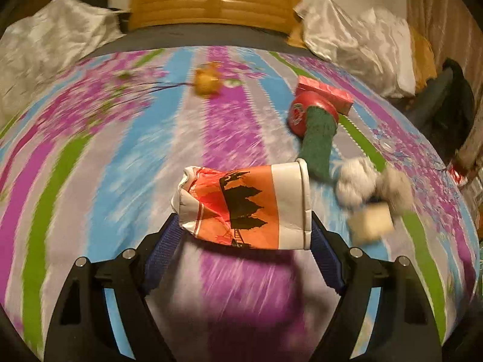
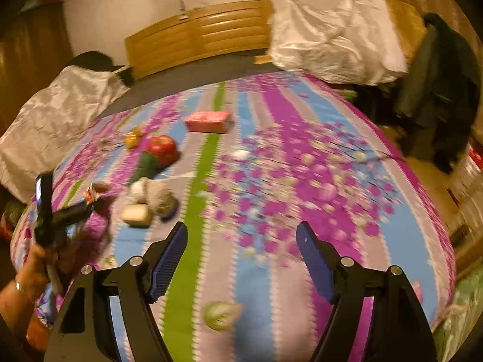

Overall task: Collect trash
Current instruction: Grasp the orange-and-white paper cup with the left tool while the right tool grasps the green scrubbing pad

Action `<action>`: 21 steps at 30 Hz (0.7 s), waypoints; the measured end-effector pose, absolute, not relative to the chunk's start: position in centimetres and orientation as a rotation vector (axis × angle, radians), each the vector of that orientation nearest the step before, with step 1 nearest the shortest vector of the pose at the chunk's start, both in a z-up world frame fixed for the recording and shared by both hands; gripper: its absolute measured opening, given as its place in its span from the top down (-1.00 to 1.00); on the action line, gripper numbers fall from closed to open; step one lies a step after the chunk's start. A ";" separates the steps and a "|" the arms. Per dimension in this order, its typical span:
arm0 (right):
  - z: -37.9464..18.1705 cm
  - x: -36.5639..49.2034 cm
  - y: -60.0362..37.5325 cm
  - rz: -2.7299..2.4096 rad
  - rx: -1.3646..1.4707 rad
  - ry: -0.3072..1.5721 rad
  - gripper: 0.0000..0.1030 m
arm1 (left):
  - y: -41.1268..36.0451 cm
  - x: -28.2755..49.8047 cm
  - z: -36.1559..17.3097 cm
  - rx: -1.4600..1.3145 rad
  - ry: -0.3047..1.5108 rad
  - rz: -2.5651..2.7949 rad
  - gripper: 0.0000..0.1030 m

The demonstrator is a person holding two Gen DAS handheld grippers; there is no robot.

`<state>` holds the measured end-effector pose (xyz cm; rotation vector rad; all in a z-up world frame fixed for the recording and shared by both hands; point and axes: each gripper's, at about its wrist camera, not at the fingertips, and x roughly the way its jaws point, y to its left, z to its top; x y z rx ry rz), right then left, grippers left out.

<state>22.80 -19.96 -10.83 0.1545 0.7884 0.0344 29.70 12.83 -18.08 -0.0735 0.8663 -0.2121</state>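
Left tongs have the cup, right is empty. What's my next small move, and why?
Probably lift the left tongs clear of the striped floral bedspread: they grip the crushed orange-and-white paper cup. The open right tongs could then go for the crumpled white paper wads.

We list a bedspread (image 1: 90, 166) striped in purple, blue, green and grey, with purple blossom print. We note a crushed paper cup (image 1: 244, 205), orange and white with a black silhouette motif. We record a red round container (image 1: 302, 111), a green sock (image 1: 318, 141), a pink-red box (image 2: 208, 120), a yellowish-gold lump (image 1: 206, 81), a white fluffy ball (image 1: 356, 181) and a cream block (image 1: 372, 220). We log blue finger pads (image 2: 169, 259) on black frames, a tan wooden headboard (image 1: 214, 3) and white satin pillows (image 2: 335, 36).
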 end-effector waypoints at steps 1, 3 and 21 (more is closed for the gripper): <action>-10.5 23.7 -19.0 0.066 0.145 0.783 -0.47 | 13.5 28.5 -17.8 -0.080 0.865 -0.188 -0.52; -9.6 25.6 -16.5 0.130 0.123 0.762 -0.46 | 14.9 25.9 -17.3 -0.083 0.859 -0.136 -0.52; -20.8 49.7 -0.9 0.243 0.299 1.233 0.79 | 18.0 19.6 -15.3 -0.008 0.797 -0.032 -0.52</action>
